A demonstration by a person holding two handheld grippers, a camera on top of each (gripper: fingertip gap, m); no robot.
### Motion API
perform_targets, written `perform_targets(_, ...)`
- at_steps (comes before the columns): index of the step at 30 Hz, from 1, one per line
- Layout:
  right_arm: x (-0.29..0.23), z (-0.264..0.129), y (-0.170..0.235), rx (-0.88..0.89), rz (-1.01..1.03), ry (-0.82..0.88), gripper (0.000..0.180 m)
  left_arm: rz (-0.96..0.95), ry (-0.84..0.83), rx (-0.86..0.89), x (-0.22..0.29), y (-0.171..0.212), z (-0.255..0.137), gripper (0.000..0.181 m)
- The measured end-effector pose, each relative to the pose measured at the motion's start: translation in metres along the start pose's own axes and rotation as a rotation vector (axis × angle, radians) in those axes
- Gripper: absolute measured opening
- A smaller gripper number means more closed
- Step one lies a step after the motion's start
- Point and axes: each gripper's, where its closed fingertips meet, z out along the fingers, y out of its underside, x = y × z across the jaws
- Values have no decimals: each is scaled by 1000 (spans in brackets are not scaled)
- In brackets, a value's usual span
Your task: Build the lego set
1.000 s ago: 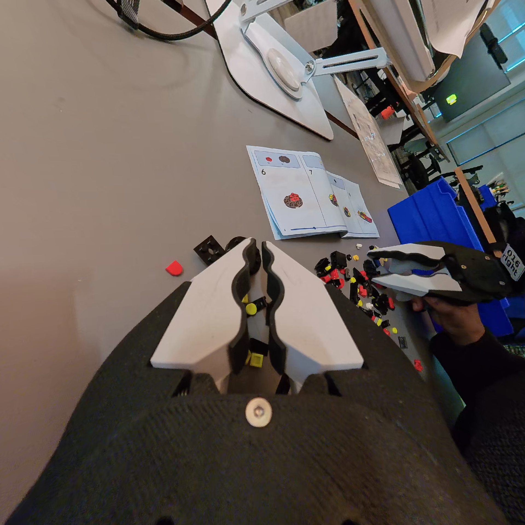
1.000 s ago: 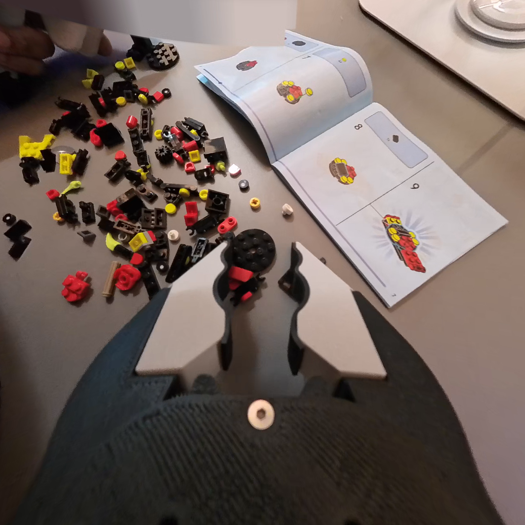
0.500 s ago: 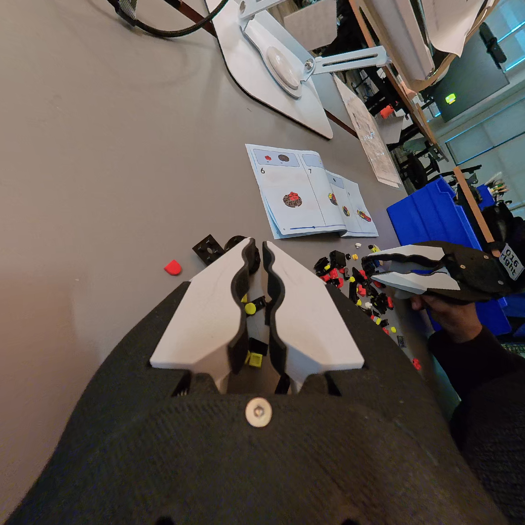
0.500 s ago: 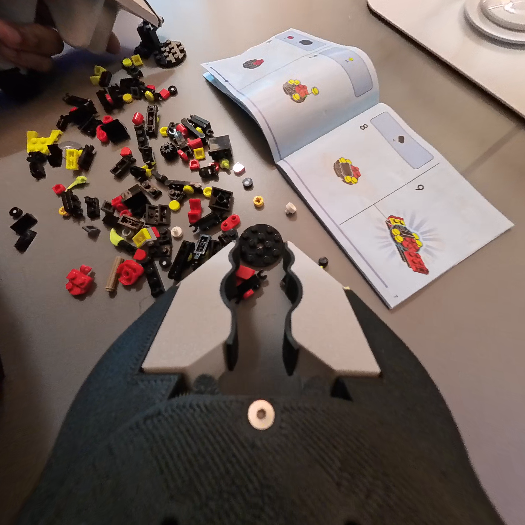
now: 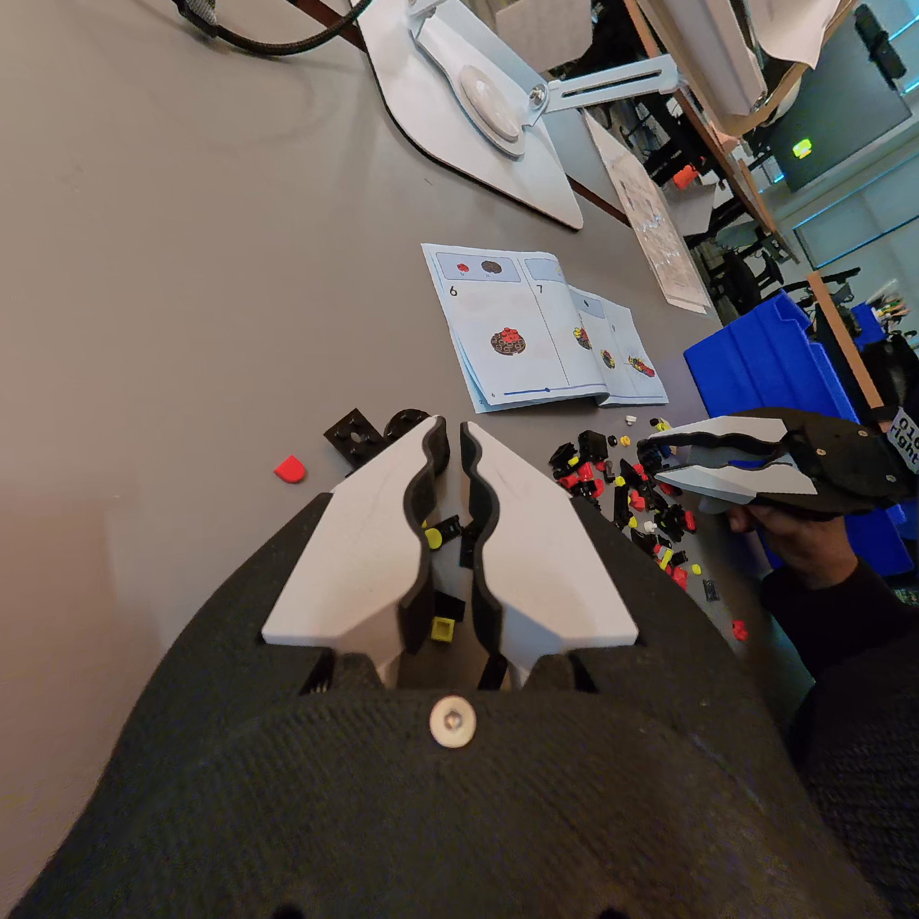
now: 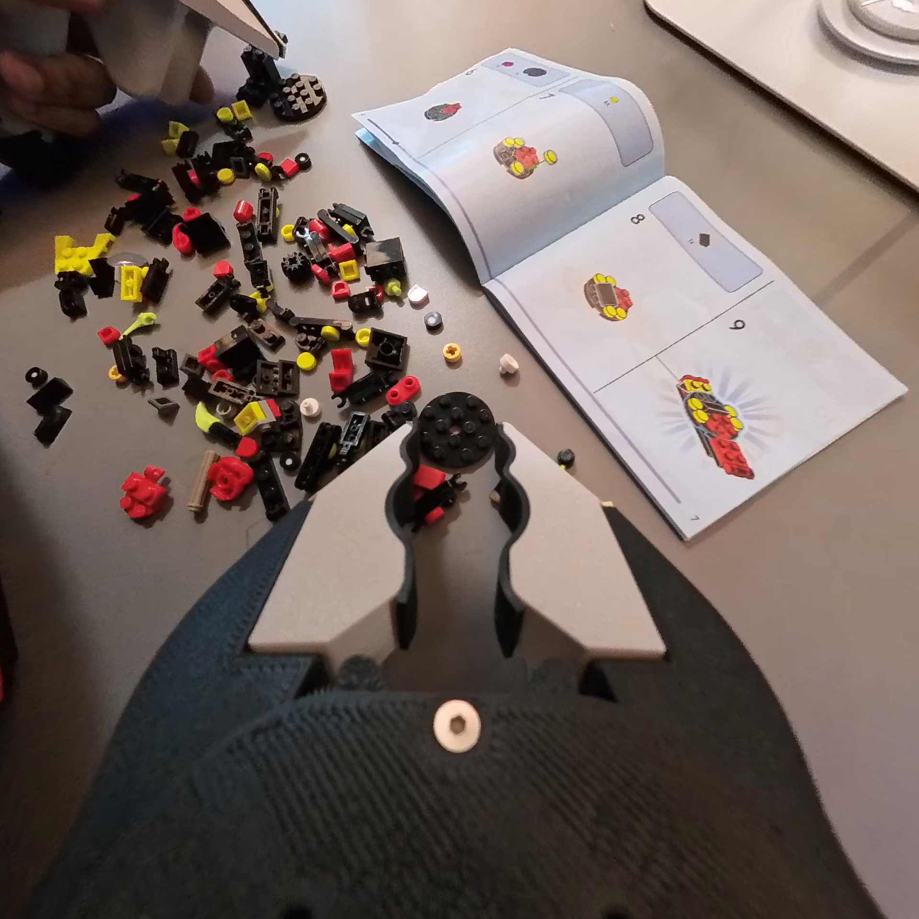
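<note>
My right gripper (image 6: 456,435) is shut on a black round studded plate (image 6: 455,437), gripping its rim between both fingertips just above the grey table, at the near edge of a pile of loose black, red and yellow pieces (image 6: 258,308). It also shows in the left wrist view (image 5: 649,460), over the pile (image 5: 631,502). My left gripper (image 5: 452,432) has its jaws nearly together with nothing visible between them; its tip (image 6: 276,45) hangs by a second black round plate (image 6: 298,94). An open instruction booklet (image 6: 621,278) lies right of the pile.
A black square plate (image 5: 353,437) and a red tile (image 5: 289,470) lie left of my left gripper. A blue bin (image 5: 776,378) stands at the table's right edge. A white stand base (image 5: 472,114) and a black cable (image 5: 258,40) lie at the far side. About 20 cm separates my left fingertips from my right. My right tips are about 25 cm from the red tile (image 5: 289,470), my left tips only 6 cm.
My right gripper was open around the black round plate and has closed on it. My left gripper has barely moved.
</note>
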Motion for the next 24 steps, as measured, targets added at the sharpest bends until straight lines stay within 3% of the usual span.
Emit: perform_targets(24,0,0,0,0,1,-1,28,-11,-2,-8,-1,1,1,3)
